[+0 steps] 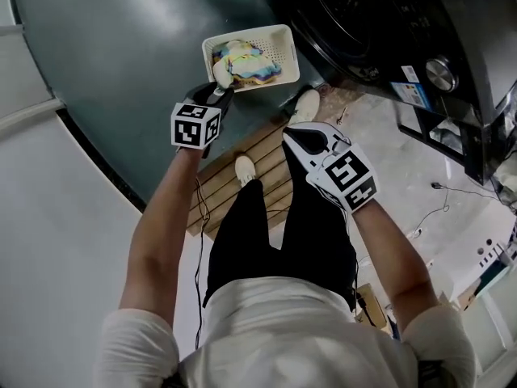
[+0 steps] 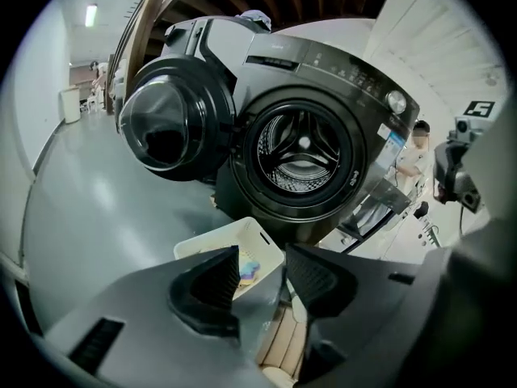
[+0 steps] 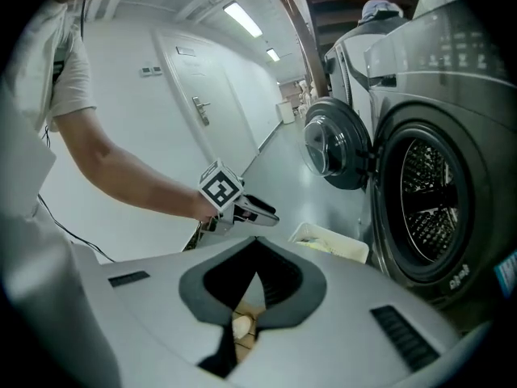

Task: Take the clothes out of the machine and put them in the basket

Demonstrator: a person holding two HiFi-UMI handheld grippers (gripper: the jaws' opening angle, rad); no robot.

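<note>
The fingers (image 2: 206,285) of your left gripper (image 2: 262,257) stand apart, and nothing sits between their ribbed pads. Through the gap you see the corner of the white basket (image 2: 212,245) and the wooden slats below. In the head view this gripper (image 1: 220,93) hangs in the air. Its tips are over the basket's (image 1: 287,43) near left corner, so the basket lies just ahead of and below them.

The clothes (image 1: 246,61) are a bundle of pale yellow, blue and white. They lie inside the basket, and a patch of them (image 2: 247,269) shows past the left finger's tip.

On your right gripper (image 3: 257,245) the fingers (image 3: 283,285) meet at the tips and hold nothing. Only a narrow slit behind the tips is open, and it shows a pale shoe and the slats. In the head view the right gripper (image 1: 303,136) is near your knee, well apart from the left one. The basket (image 3: 331,237) is on the floor ahead of it.

Beyond the basket, and close on the right of the right fingers, stands the dark washing machine (image 3: 436,200). Its round door (image 2: 166,132) is swung wide open to the left of the opening. The perforated steel drum (image 2: 303,152) is in plain view.

You stand on a wooden slatted platform (image 1: 271,156), which rests on the grey floor (image 1: 121,47).
</note>
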